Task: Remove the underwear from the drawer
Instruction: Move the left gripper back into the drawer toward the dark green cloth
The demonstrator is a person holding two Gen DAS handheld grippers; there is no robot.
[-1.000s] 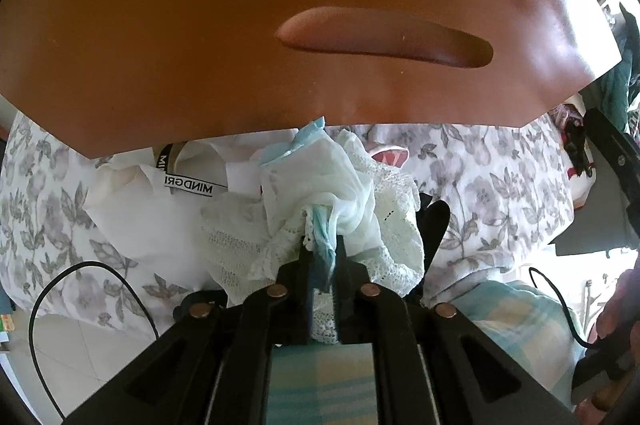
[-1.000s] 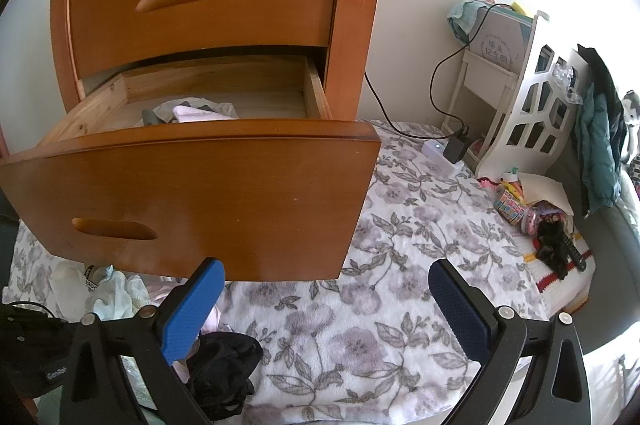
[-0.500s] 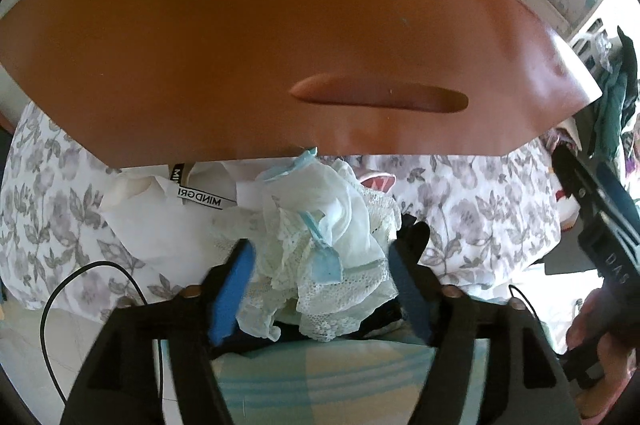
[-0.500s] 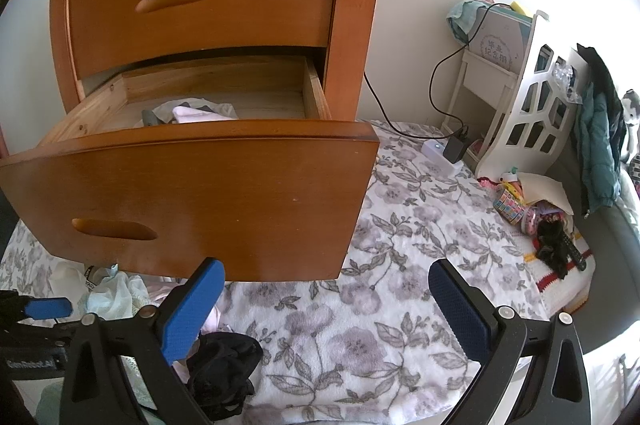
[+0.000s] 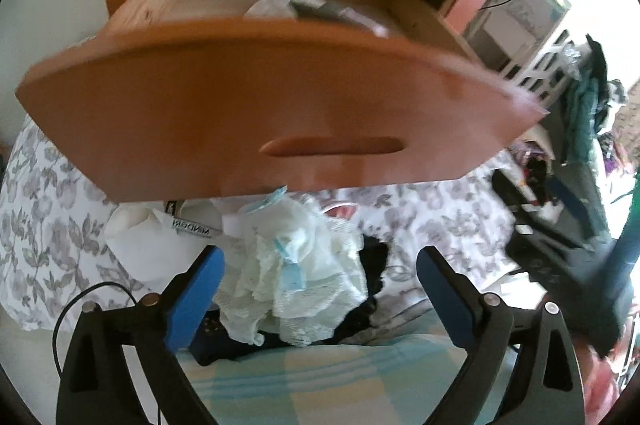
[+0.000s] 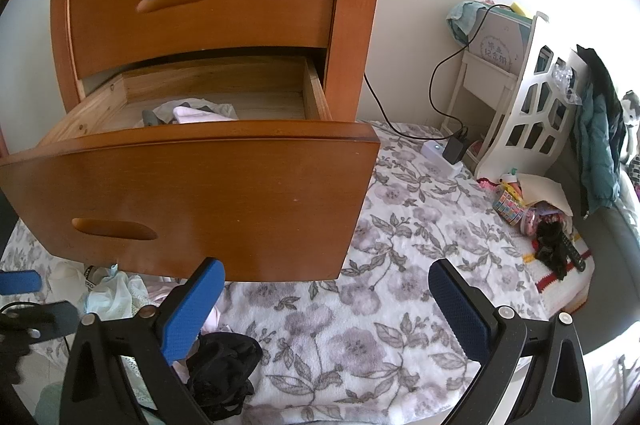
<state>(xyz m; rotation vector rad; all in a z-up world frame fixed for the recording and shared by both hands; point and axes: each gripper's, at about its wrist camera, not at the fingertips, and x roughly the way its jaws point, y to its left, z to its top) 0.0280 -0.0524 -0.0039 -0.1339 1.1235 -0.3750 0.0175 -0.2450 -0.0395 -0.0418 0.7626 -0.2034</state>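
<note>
Working left to right: my left gripper (image 5: 318, 271) had its blue pads spread wide and its jaws were opening, gripping nothing. The crumpled pale mint-and-white lace underwear (image 5: 296, 269) sat between the pads but touched neither one, heaped on a pile just below the tips. Beside it, toward my left pad, lay a white garment with a black lettered waistband (image 5: 160, 237), and toward the right pad some black fabric (image 5: 374, 261) poked out from under the lace.

The lace piece looked feather-light, floppy and totally shapeless, so I'd judge it wouldn't slip but would drape and snag. The lace trim looked delicate enough to catch on a pad edge. Best bet for a hold seemed to be the bunched middle near the little blue bow (image 5: 290, 265), pinching several layers at once. Honestly it had no real heading while wadded up. If anything, the heap ran roughly away from the tongs toward the curved orange-brown wooden drawer front (image 5: 280, 105) above it.

My right gripper (image 6: 326, 299) was also wide open and empty, hovering over the grey-flowered white blanket (image 6: 400, 237), with a black crumpled garment (image 6: 224, 365) down by its left pad. Up ahead of those tongs the open drawer (image 6: 216, 97) held more white and pale pink underwear (image 6: 192, 113), bunched toward the left, so I'd say there was more to fetch.
</note>
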